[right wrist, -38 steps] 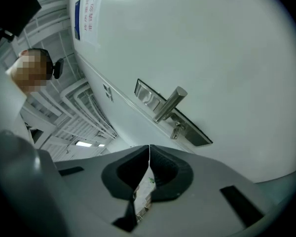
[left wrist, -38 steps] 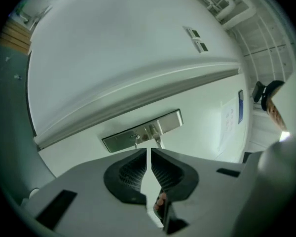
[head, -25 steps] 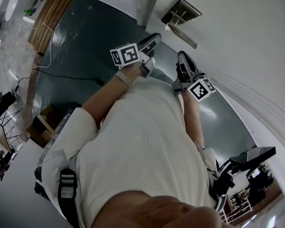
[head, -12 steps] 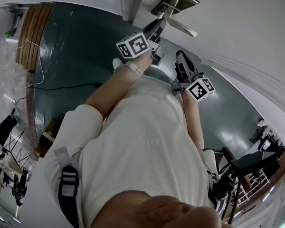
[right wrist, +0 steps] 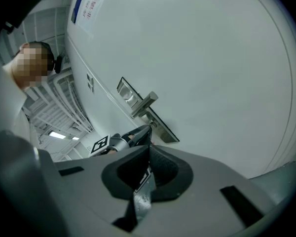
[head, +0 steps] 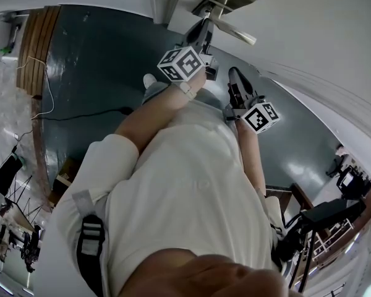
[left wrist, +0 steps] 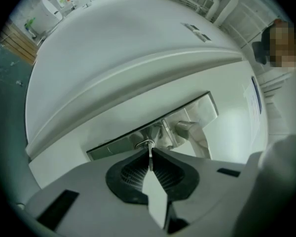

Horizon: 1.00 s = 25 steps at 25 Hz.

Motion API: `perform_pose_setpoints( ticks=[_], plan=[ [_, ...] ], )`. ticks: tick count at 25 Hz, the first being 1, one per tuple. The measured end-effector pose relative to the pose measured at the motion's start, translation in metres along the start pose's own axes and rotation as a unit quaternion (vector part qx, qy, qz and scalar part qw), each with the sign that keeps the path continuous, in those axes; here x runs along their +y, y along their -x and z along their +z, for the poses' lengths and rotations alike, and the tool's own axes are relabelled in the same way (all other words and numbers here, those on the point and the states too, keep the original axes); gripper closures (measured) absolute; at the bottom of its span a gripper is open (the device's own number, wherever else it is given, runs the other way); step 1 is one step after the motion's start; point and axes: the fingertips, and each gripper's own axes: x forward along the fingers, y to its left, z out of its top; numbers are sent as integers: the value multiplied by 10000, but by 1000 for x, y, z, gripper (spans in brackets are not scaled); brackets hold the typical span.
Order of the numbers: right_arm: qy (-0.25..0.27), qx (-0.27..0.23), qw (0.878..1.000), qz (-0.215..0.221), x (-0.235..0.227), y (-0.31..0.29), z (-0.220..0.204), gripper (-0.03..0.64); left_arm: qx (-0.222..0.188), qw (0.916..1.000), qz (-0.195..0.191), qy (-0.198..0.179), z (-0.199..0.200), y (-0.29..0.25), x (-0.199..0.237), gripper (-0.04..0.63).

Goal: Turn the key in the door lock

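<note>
- Left gripper (left wrist: 150, 153) has just been closing its jaws, which now pinch the flat head of the key (left wrist: 146, 144)
- The key sits in the lock plate (left wrist: 113, 146), just beside the lever handle (left wrist: 187, 130)
- Its long axis runs straight into the door (left wrist: 138, 48), in line with the gripper, with the head edge-on between the pads
- Right gripper (right wrist: 149, 149) is clenched on nothing, short of the door
</note>
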Motion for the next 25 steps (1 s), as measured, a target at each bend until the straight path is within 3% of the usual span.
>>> perform_pose_setpoints(
  ticks=[4, 8, 10, 13, 17, 21, 25],
  plan=[
    [31, 21, 10000, -15, -3, 2, 2, 594, -81, 9996, 65, -266, 1, 1, -1, 569],
    [65, 57, 10000, -18, -7, 2, 3, 594, -35, 9960, 131, -883, 0, 1, -2, 569],
    [86, 80, 9999, -9, -8, 2, 3, 592, 54, 9903, 202, -1371, -1, 0, -2, 569],
    [70, 93, 9999, 2, -10, 2, 3, 594, 212, 9745, 348, -2207, -4, 0, -2, 569],
    [23, 110, 9999, 23, -12, 1, 3, 592, 257, 9425, 476, -3298, -6, 1, 0, 569],
    [15, 178, 9998, 64, -19, 0, 4, 594, 171, 8927, 546, -4471, -9, -2, 1, 569],
    [25, 224, 9997, 105, -24, 0, 7, 592, 154, 8486, 617, -5253, -11, 0, -1, 569]
  ],
)
